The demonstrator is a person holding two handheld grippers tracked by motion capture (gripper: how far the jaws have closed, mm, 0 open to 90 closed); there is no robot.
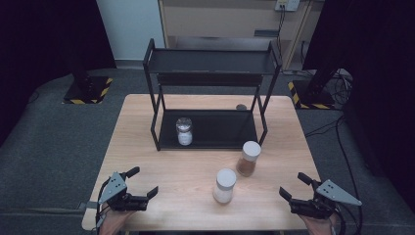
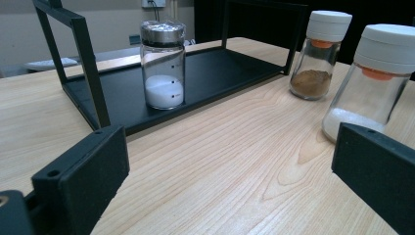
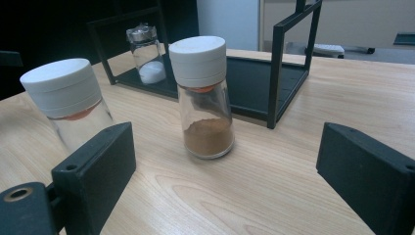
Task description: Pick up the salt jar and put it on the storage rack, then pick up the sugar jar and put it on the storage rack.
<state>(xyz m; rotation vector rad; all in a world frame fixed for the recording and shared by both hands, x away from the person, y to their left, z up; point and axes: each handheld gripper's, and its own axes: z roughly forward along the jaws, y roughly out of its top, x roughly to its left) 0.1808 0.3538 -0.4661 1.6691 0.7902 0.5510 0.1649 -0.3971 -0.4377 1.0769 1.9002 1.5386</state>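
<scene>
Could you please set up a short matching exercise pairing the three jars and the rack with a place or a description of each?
Things:
1. silver-lidded jar
2. brown-powder jar
3. white-lidded jar of white powder
4. black rack

Descriptions:
A. stands on the bare table nearest the person
B. stands on the rack's bottom shelf
C. has two tiers and sits at the table's far side
D. stands on the table just outside the rack's front right corner

Pairs: 1-B, 2-D, 3-A, 4-C

The wooden bench (image 1: 161,186) carries a black rack (image 1: 210,128) and two white-capped jars (image 1: 224,185) ahead of the jaws; possibly a small dark disc (image 1: 241,106) behind.
</scene>
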